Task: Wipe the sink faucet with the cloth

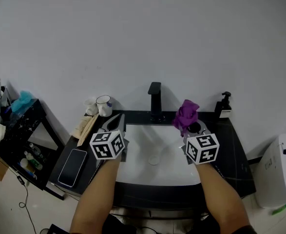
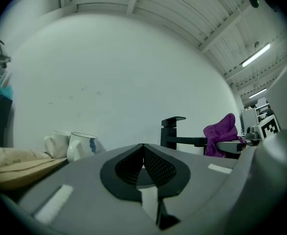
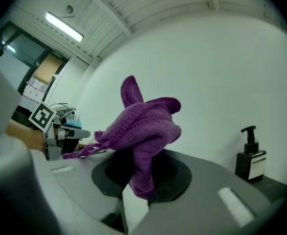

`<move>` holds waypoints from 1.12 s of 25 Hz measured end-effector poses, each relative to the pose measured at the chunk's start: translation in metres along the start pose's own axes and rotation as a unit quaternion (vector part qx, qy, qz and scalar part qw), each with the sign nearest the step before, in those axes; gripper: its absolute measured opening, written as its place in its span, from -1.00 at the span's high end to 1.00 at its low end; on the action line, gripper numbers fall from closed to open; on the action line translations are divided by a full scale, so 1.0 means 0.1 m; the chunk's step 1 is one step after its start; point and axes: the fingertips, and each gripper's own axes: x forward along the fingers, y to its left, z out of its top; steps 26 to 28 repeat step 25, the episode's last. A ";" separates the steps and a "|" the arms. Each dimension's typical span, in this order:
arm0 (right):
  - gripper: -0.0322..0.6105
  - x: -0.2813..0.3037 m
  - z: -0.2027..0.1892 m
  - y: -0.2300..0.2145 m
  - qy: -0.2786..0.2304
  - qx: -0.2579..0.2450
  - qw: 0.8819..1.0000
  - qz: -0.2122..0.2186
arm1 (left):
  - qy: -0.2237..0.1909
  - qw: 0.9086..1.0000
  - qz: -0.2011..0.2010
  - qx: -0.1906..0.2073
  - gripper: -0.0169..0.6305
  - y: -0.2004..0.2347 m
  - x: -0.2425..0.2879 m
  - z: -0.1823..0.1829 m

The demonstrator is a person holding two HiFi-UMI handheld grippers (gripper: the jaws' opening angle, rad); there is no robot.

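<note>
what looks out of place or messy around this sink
Nothing looks spilled or broken. The one odd item is a phone lying flat on the counter left of the basin. The purple cloth is bunched in the right gripper.

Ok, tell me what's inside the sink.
Only the drain shows in the sink, on bare white. The left gripper and the right gripper, shut on the cloth, overhang its side edges and hide what lies under them.

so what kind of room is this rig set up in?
Most likely a bathroom or washroom vanity: a white sink sunk into a dark counter, a black faucet standing against the wall, and a soap pump bottle at the counter's back edge.
</note>
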 end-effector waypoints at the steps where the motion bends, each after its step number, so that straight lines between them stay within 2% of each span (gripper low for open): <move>1: 0.68 0.00 0.00 -0.03 0.000 0.003 1.000 -0.006 | 0.002 1.000 0.001 0.002 0.89 0.00 0.00 -0.01; 4: 0.68 0.00 -0.03 -0.11 0.002 0.004 1.000 -0.020 | 0.007 1.000 0.000 0.007 0.89 -0.02 0.00 -0.04; 10: 0.68 0.02 -0.03 -0.13 -0.005 0.003 1.000 -0.018 | 0.010 1.000 -0.006 0.021 0.89 -0.08 0.01 -0.05; 17: 0.68 0.02 -0.02 -0.03 -0.009 -0.021 1.000 -0.003 | 0.011 1.000 -0.011 0.017 0.89 -0.11 0.01 -0.06; 28: 0.68 0.04 -0.04 -0.04 -0.003 -0.017 1.000 -0.004 | 0.007 1.000 -0.015 0.014 0.89 -0.12 0.02 -0.03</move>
